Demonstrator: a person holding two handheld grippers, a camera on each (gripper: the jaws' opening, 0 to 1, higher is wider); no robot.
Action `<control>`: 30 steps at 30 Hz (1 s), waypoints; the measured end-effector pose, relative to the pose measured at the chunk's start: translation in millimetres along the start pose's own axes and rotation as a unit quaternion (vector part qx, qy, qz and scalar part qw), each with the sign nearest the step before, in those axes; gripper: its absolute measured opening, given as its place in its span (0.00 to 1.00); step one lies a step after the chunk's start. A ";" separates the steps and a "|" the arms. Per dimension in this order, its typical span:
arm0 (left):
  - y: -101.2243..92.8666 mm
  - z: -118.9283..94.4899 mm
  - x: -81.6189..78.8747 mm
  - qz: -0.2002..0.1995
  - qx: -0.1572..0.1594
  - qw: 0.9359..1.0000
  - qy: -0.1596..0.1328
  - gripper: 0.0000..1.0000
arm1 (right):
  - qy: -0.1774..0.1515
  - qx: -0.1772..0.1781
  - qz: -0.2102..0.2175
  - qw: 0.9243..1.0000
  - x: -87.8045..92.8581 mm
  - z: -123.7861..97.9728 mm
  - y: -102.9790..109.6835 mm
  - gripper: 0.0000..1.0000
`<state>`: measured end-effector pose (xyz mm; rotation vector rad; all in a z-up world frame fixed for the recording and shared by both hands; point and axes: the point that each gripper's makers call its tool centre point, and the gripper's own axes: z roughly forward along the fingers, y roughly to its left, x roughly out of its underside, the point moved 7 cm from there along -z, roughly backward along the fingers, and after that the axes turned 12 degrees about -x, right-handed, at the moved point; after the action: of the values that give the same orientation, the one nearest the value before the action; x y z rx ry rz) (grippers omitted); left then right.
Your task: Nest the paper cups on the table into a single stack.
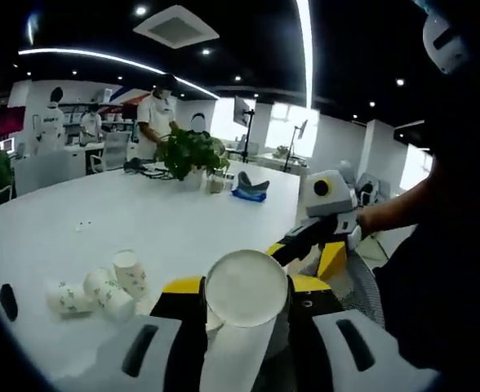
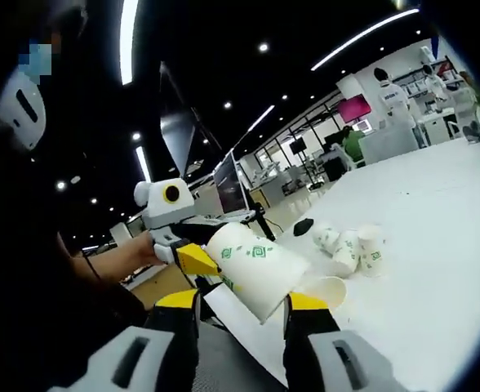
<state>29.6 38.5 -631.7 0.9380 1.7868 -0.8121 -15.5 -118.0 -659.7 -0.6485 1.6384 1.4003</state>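
Observation:
My left gripper (image 1: 244, 286) is shut on a white paper cup (image 1: 246, 287), whose round end faces the left gripper view. My right gripper (image 1: 293, 245) reaches in from the right, its tips close beside that cup. In the right gripper view, my right gripper (image 2: 242, 300) is shut on a tilted green-patterned paper cup (image 2: 256, 269). The left gripper (image 2: 193, 260) touches this cup's upper end. An open cup mouth (image 2: 326, 290) shows behind the right jaw. Three loose cups (image 1: 101, 290) lie together on the white table (image 1: 142, 220); they appear as the loose cups (image 2: 350, 249) in the right gripper view.
A potted plant (image 1: 189, 153), a small white object (image 1: 217, 183) and a blue thing (image 1: 250, 189) stand at the table's far end. A black oval (image 2: 304, 226) lies near the loose cups. People stand at desks behind. A person's arm (image 1: 395, 208) holds the right gripper.

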 end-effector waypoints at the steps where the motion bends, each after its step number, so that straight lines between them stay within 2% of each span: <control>1: 0.2 -0.4 1.3 0.000 0.001 1.000 0.003 0.36 | -0.004 -0.001 0.003 1.000 -0.9 -0.7 0.1 0.36; 5: -0.2 -2.1 7.4 -0.001 0.009 1.000 0.011 0.36 | -0.022 -0.007 0.015 1.000 -5.4 -3.3 1.1 0.30; 7: -2.7 -2.5 9.7 0.001 0.016 1.000 0.014 0.36 | -0.051 -0.024 0.038 0.998 -10.5 -4.3 4.7 0.28; 10: -6.3 -1.9 12.2 0.004 0.025 1.000 0.017 0.36 | -0.071 -0.034 0.044 0.996 -15.5 -7.6 5.8 0.22; 15: -14.8 1.5 17.9 0.014 0.043 0.999 0.021 0.35 | -0.106 -0.061 0.077 0.990 -24.1 -10.8 8.8 0.15; 24: -19.9 3.6 26.9 0.038 0.054 0.997 0.038 0.35 | -0.084 -0.070 0.076 0.991 -21.0 -11.0 10.5 0.01; 30: -20.8 5.5 30.6 0.045 0.052 0.997 0.043 0.35 | -0.080 -0.073 0.076 0.991 -21.1 -10.6 11.3 0.00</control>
<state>5.5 31.2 -659.4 1.1283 1.7757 -0.8262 -17.3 -128.5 -635.8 -0.4873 1.4936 1.6518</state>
